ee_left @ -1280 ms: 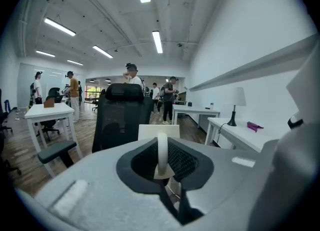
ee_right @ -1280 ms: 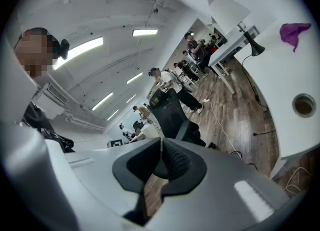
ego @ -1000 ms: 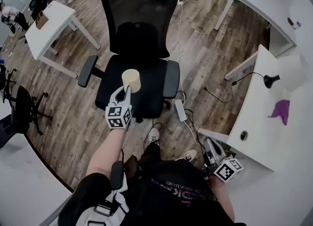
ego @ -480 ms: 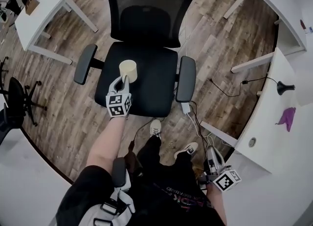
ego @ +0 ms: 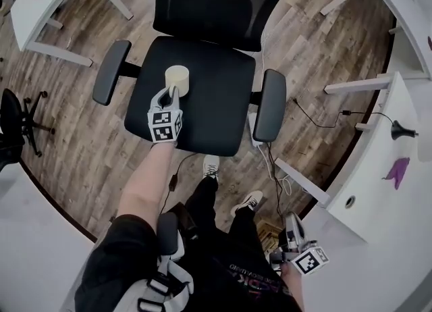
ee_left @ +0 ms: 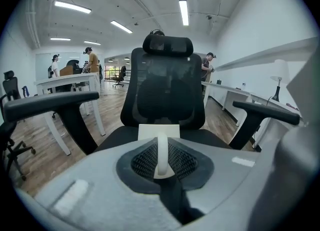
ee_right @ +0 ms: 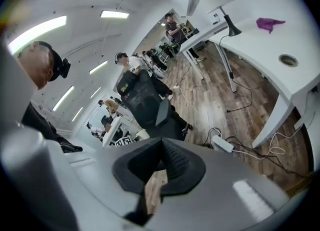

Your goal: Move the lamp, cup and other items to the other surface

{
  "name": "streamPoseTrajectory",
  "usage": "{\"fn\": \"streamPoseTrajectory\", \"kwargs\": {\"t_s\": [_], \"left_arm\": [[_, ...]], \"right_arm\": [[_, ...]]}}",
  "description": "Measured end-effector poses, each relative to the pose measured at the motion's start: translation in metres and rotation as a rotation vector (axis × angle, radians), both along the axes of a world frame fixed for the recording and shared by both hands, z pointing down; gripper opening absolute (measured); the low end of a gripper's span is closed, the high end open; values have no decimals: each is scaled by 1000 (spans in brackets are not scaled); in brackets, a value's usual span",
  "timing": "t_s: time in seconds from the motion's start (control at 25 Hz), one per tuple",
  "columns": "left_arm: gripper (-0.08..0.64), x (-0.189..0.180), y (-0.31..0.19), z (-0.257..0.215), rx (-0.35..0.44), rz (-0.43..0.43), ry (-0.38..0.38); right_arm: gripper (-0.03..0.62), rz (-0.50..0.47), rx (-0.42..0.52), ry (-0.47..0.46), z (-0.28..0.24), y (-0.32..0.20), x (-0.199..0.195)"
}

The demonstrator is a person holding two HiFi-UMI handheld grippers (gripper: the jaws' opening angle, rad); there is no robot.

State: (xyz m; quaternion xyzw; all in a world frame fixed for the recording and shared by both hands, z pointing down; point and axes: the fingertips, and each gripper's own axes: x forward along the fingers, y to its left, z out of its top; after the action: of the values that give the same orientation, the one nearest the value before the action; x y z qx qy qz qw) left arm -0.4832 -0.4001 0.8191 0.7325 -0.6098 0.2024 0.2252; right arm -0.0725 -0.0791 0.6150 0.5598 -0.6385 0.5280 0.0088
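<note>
A cream cup [ego: 177, 78] is low over the black office chair's seat [ego: 216, 108], near its left side. My left gripper [ego: 171, 93] is shut on the cup's handle. In the left gripper view the handle [ee_left: 162, 155] stands upright between the pads, with the cup body [ee_left: 150, 131] just beyond. I cannot tell whether the cup rests on the seat. My right gripper [ego: 291, 226] hangs by the person's right side, shut on nothing [ee_right: 161, 142]. The black-stemmed lamp [ego: 401, 130] and a purple cloth [ego: 398, 167] are on the white desk [ego: 378, 202] at the right.
The chair's armrests [ego: 111, 81] [ego: 268, 105] flank the seat, and its backrest [ego: 216, 7] rises beyond. Cables [ego: 280, 175] trail over the wood floor under the desk. The person's shoes [ego: 211, 167] are below the seat. More white desks [ego: 40, 0] stand at upper left.
The left gripper has come down with the cup, from above the chair to just over its seat. The right gripper has sunk a little at the person's side.
</note>
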Motion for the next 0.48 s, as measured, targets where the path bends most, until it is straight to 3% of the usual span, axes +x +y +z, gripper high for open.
{"fn": "streamPoseTrajectory", "kwargs": {"t_s": [0.48], "left_arm": [[46, -14, 24, 43, -71, -26, -31]], "right_arm": [[-2, -44, -51, 2, 12, -2, -6]]}}
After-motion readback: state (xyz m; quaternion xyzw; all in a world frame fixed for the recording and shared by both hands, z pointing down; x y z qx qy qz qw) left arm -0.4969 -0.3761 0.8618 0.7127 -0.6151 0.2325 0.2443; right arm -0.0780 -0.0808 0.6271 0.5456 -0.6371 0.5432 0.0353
